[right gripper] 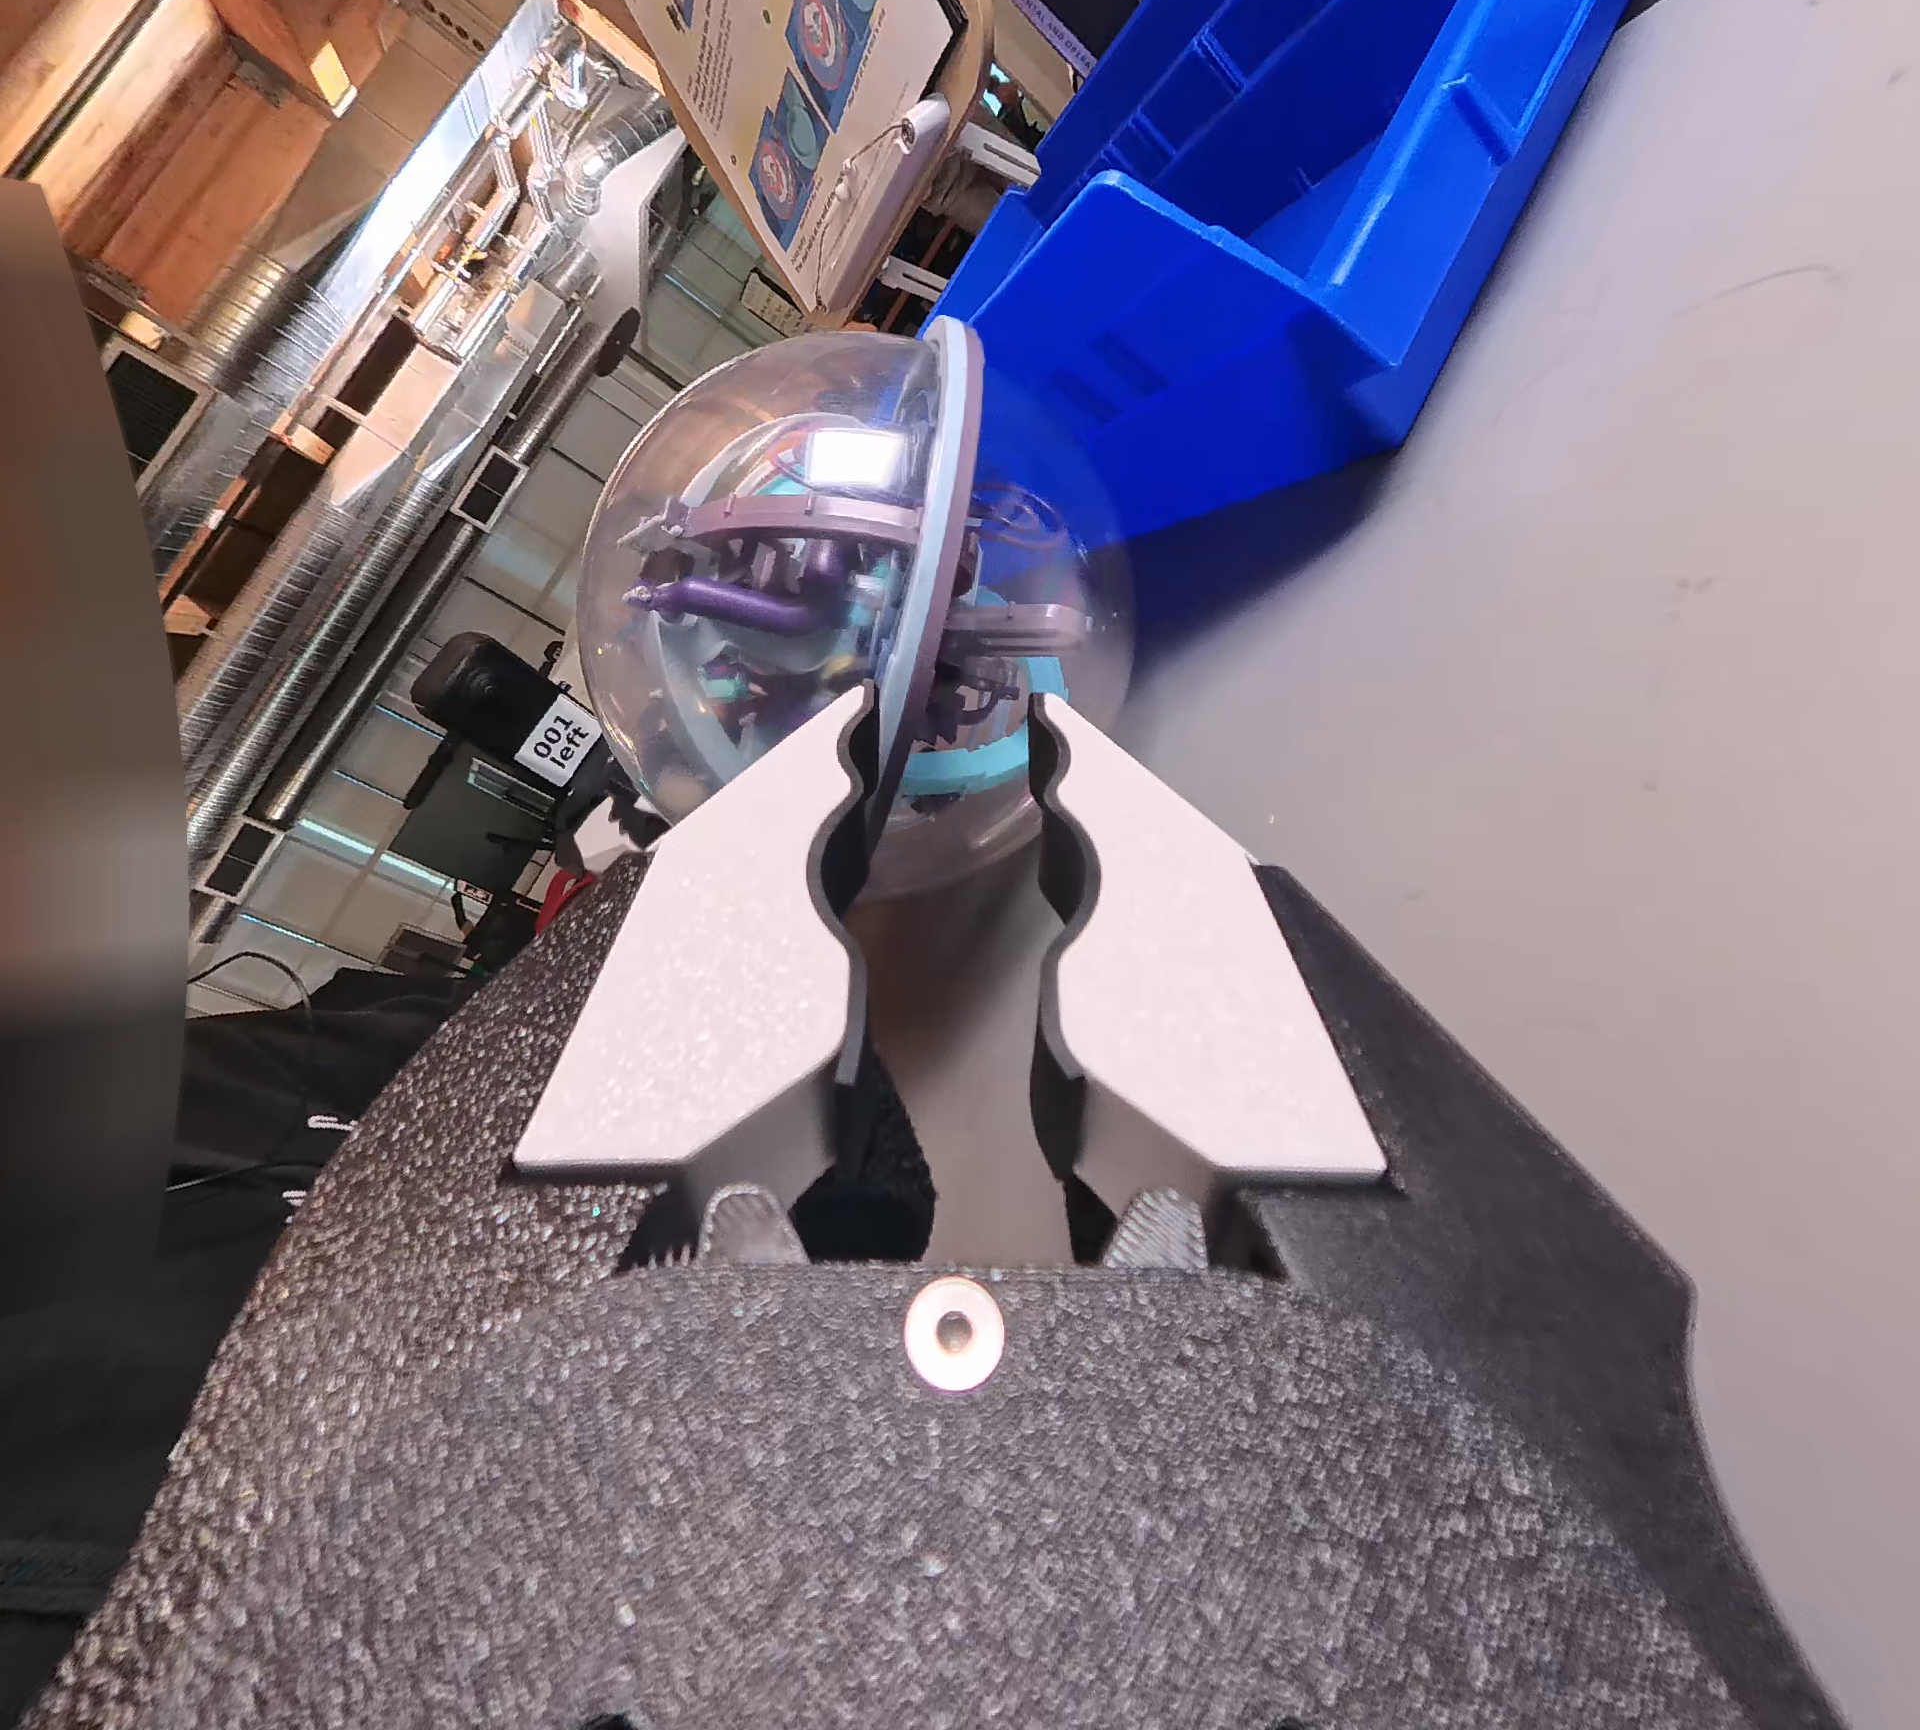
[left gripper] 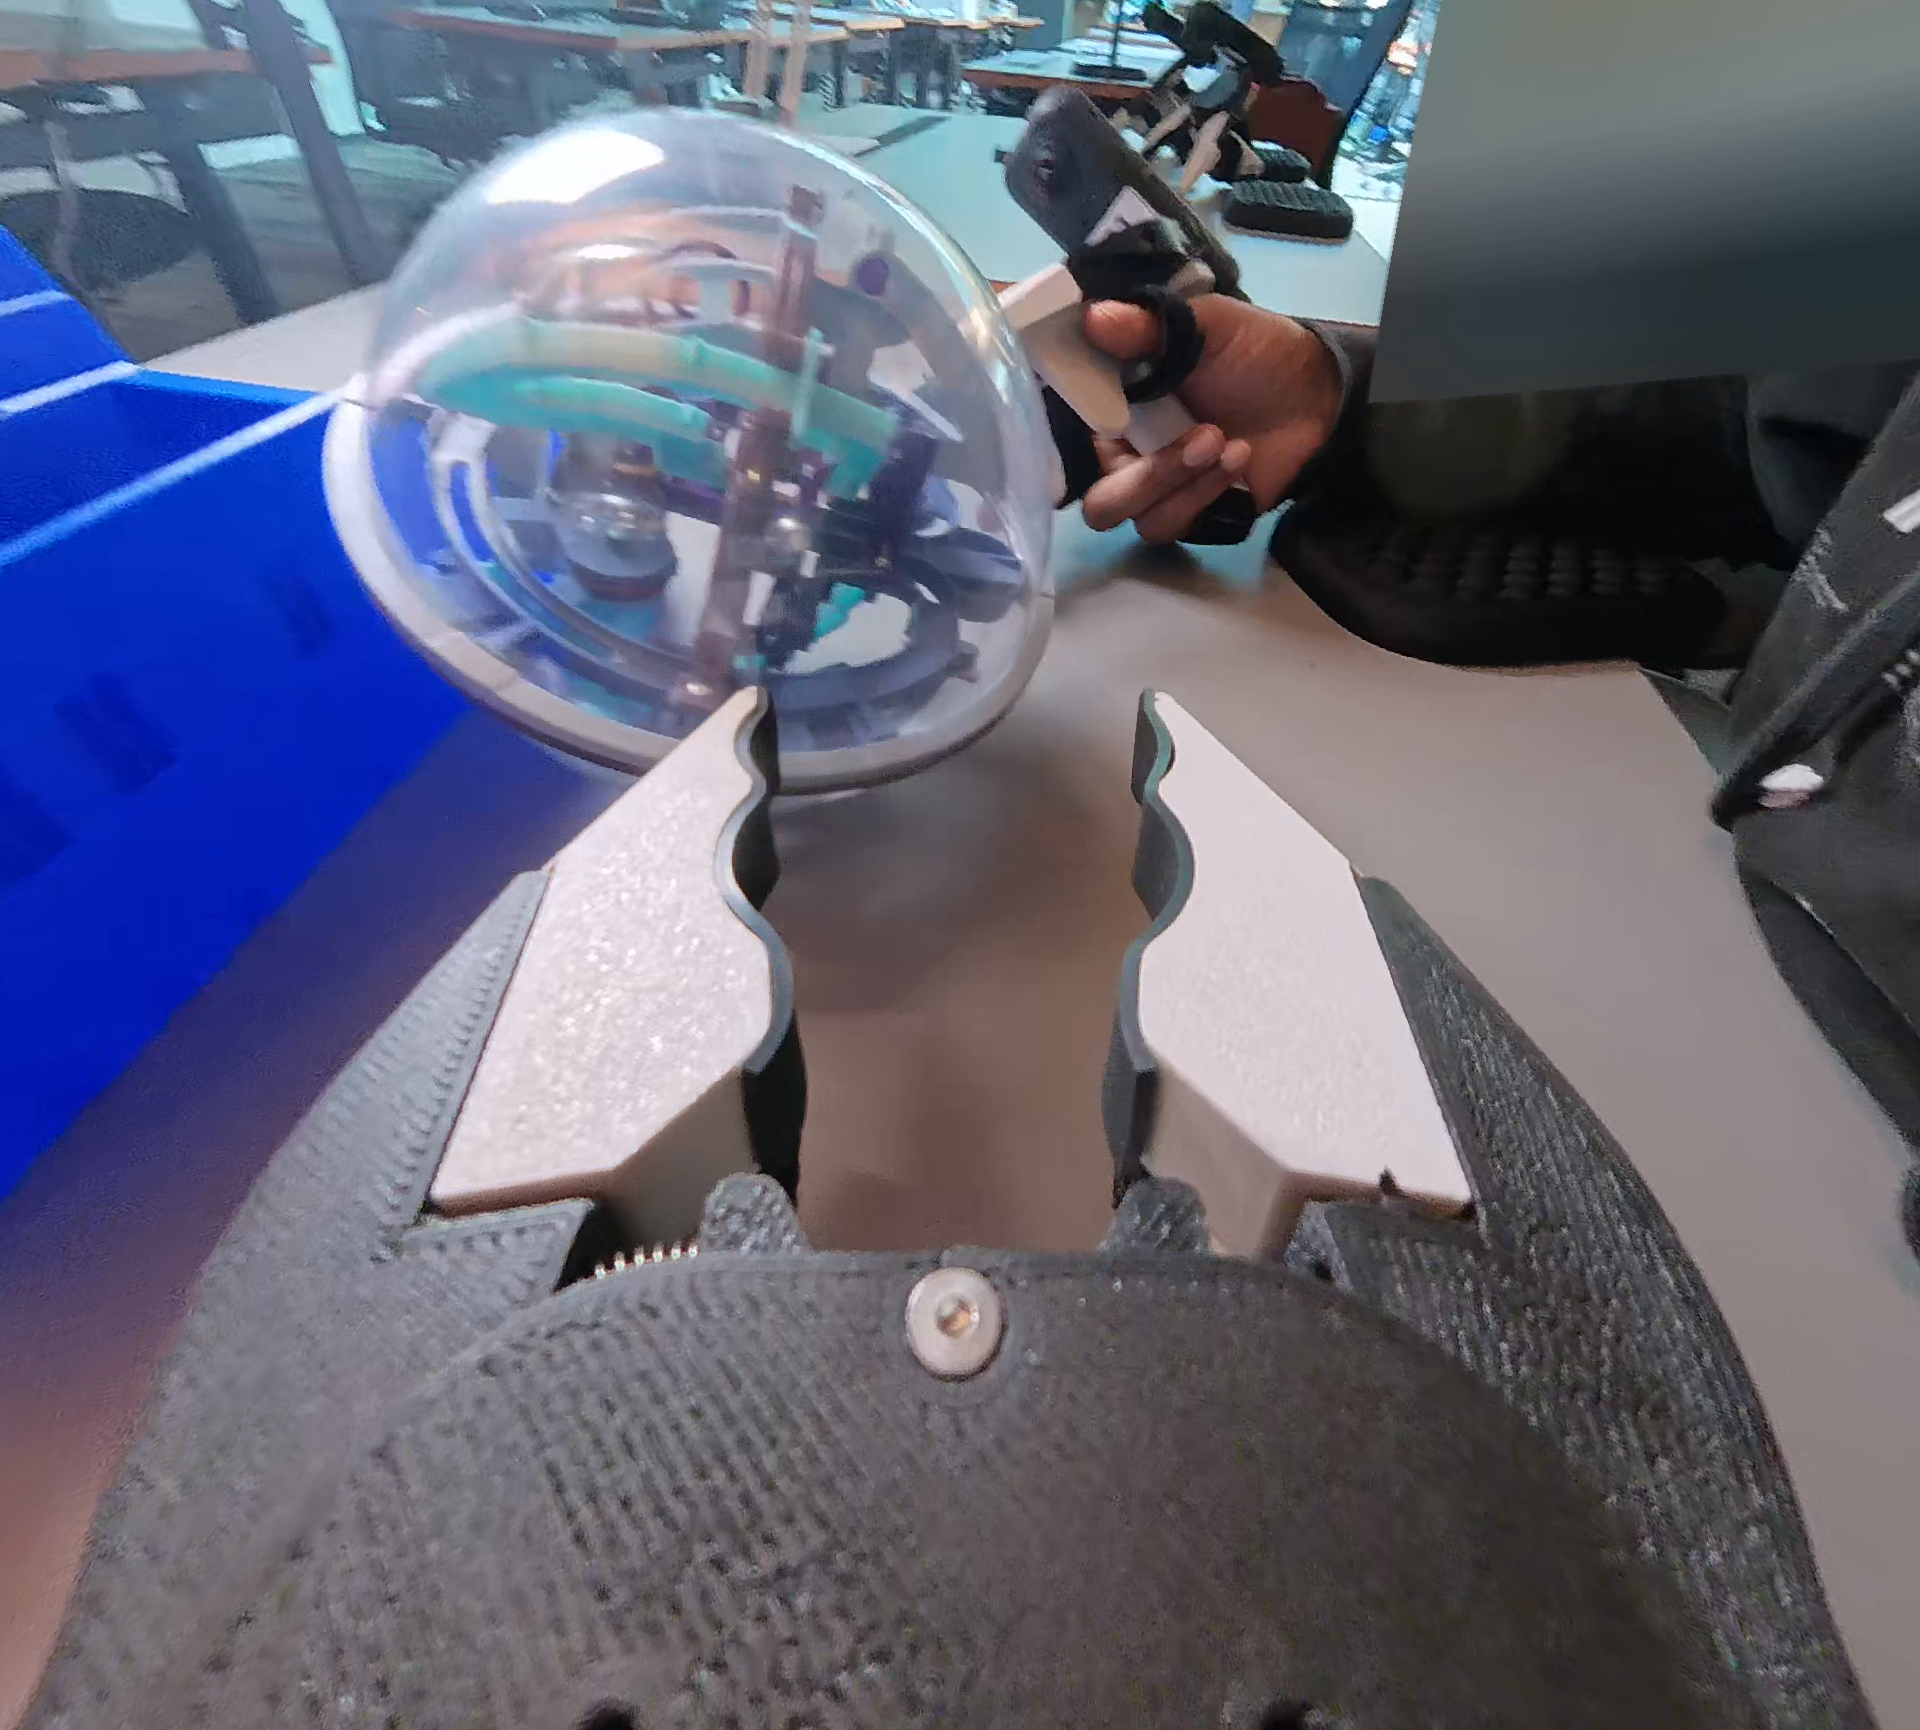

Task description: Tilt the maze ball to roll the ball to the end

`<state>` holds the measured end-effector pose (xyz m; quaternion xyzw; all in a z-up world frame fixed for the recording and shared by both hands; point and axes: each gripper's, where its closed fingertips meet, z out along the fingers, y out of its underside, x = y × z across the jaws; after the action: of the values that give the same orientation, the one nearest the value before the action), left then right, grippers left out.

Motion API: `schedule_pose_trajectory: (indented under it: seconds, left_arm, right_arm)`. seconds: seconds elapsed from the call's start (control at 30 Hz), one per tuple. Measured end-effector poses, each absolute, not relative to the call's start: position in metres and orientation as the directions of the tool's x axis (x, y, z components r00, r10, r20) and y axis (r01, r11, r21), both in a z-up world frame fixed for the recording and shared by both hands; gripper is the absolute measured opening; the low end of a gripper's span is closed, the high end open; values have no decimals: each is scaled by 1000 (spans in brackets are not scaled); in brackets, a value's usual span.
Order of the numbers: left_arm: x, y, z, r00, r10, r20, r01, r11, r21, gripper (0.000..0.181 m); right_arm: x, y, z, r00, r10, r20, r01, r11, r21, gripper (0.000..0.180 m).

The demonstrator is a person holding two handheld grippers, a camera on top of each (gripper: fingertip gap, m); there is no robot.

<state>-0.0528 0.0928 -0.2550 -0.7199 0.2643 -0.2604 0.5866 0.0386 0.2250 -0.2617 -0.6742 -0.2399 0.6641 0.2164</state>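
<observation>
The maze ball (left gripper: 686, 444), mid-frame and tipped above the tabletop (left gripper: 1299, 745) beside a blue bin (left gripper: 187, 600), is clamped by its rim in the right hand-held gripper (right gripper: 948, 719), the left hand-held gripper (left gripper: 954, 704) gaping empty; rolling looks unfinished.

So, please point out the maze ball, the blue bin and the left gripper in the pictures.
maze ball (left gripper: 686, 444): left wrist view, on its clear dome.
blue bin (right gripper: 1247, 309): right wrist view, on its front wall.
left gripper (left gripper: 956, 724): left wrist view, midway between its open fingertips.
</observation>
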Motion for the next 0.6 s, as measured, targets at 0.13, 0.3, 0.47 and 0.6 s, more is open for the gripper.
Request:
schedule_pose_trajectory:
  seconds: [0.13, 0.3, 0.47, 0.6]
  left_arm:
    - [-71, 103, -251, 787, -613, 70, -39, -162, -986, 79]
    - [-70, 105, -257, 793, -604, 79, -46, -189, -981, 84]
    - [-62, 101, -259, 771, -631, 78, -61, -195, -979, 77]
    - [-50, 93, -262, 716, -691, 99, -69, -212, -975, 66]
  right_arm:
    - [37, 222, -262, -6, 612, -791, 50, -789, -612, 26]
    - [34, 214, -264, -18, 630, -777, 87, -773, -629, 26]
    - [33, 211, -266, -15, 647, -762, 105, -757, -645, 25]
    - [33, 212, -266, -14, 644, -765, 102, -760, -641, 26]
